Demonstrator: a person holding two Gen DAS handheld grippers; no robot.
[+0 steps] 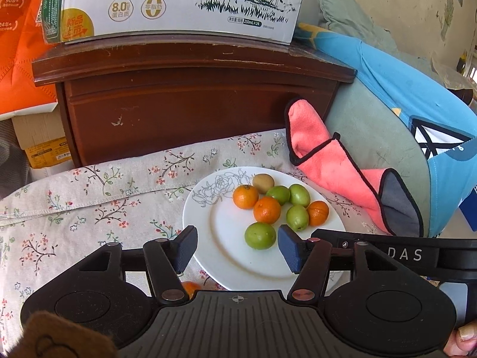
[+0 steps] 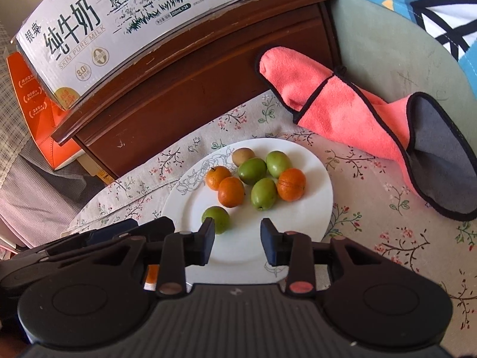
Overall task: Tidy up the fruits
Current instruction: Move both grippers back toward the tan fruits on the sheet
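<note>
A white plate point(image 1: 220, 232) point(image 2: 304, 208) rests on a floral tablecloth. On it lie three oranges point(image 1: 266, 209) point(image 2: 231, 191), several green fruits point(image 1: 260, 235) point(image 2: 215, 219) and a brown kiwi point(image 1: 263, 183) point(image 2: 243, 155). My left gripper point(image 1: 238, 247) is open over the plate's near edge. The nearest green fruit lies just past its fingertips, close to the right pad and not pressed. My right gripper point(image 2: 238, 243) is open too, with only bare plate between its fingers and that same green fruit by its left fingertip. Another orange point(image 1: 190, 288) lies off the plate, under the left gripper.
A pink cloth with black trim point(image 1: 334, 167) point(image 2: 357, 113) lies to the right of the plate. Behind stands a dark wooden cabinet point(image 1: 193, 104) point(image 2: 193, 89) with a milk carton box point(image 1: 179, 3) on top. Blue fabric point(image 1: 417, 89) covers a green cushion at the right.
</note>
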